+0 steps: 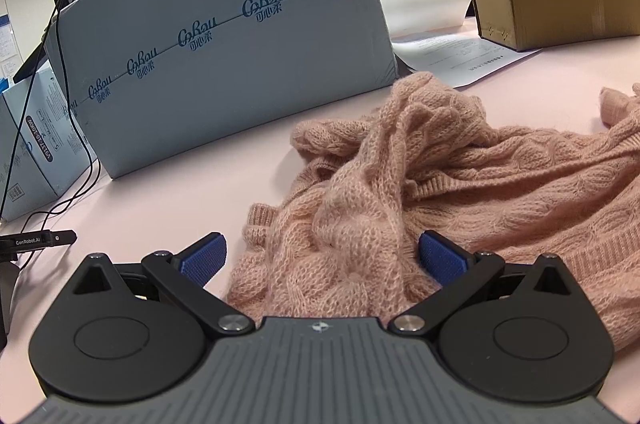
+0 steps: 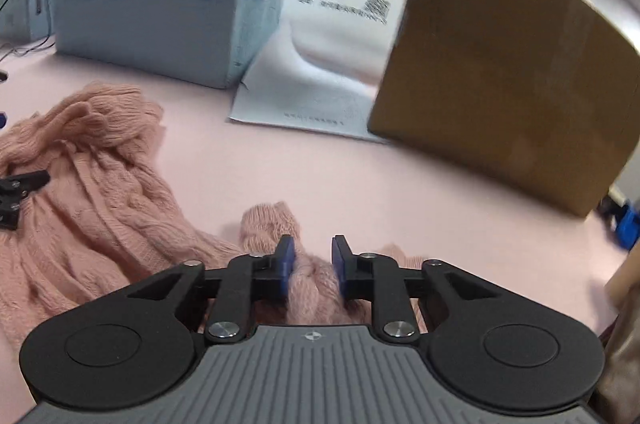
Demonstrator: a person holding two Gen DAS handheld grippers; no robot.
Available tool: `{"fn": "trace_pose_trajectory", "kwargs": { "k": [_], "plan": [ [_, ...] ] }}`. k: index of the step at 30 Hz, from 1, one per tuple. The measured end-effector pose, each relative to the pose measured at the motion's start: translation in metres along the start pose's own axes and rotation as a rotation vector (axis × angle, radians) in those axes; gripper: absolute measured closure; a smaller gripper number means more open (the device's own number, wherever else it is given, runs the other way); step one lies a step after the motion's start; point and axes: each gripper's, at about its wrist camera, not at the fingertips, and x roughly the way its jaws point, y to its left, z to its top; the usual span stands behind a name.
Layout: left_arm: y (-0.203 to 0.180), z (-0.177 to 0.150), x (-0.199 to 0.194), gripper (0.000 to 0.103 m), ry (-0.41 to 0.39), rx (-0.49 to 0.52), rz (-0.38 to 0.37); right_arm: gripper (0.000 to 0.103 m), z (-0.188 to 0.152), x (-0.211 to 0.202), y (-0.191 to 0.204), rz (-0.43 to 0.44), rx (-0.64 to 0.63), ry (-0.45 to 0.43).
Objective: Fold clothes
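Pinching a sweater (image 2: 100, 184) fold, our right gripper (image 2: 313, 264) stands narrow; our left gripper (image 1: 322, 256) straddles knit, jaws wide.

Motion blurs the white bag (image 2: 344, 24); the sweater (image 1: 500, 192) runs off frame

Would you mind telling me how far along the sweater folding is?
Nothing looks folded: the pink sweater lies bunched on the table. In hand: the right gripper pinches a knit fold; the left gripper stands open around another bunch. Spreading and folding remain.
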Motion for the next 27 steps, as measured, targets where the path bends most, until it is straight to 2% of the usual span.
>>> {"fn": "trace_pose_trajectory", "kwargs": {
  "k": [5, 8, 11, 19, 23, 26, 27],
  "plan": [
    [-0.002, -0.001, -0.001, 0.0, -0.004, 0.009, 0.007, 0.092, -0.012, -0.024, -0.026, -0.098, 0.048, -0.066],
    [-0.002, -0.001, -0.001, 0.0, -0.005, 0.014, 0.01, 0.092, -0.019, -0.032, -0.039, -0.088, 0.083, -0.064],
    [-0.003, -0.001, -0.001, 0.0, -0.006, 0.016, 0.011, 0.092, -0.026, -0.035, -0.042, -0.126, 0.085, -0.055],
    [-0.001, -0.001, -0.001, 0.0, -0.005, 0.011, 0.007, 0.094, -0.052, -0.031, -0.068, -0.242, 0.168, 0.033],
    [-0.004, -0.001, -0.002, 0.0, -0.011, 0.028, 0.019, 0.093, -0.062, -0.034, -0.079, -0.23, 0.221, 0.07],
    [-0.006, -0.001, -0.003, 0.0, -0.018, 0.039, 0.03, 0.089, -0.045, -0.051, -0.074, -0.183, 0.253, -0.043],
    [-0.006, -0.001, -0.005, 0.0, -0.024, 0.038, 0.037, 0.083, -0.039, -0.056, -0.069, -0.165, 0.246, -0.081]
  ]
}}
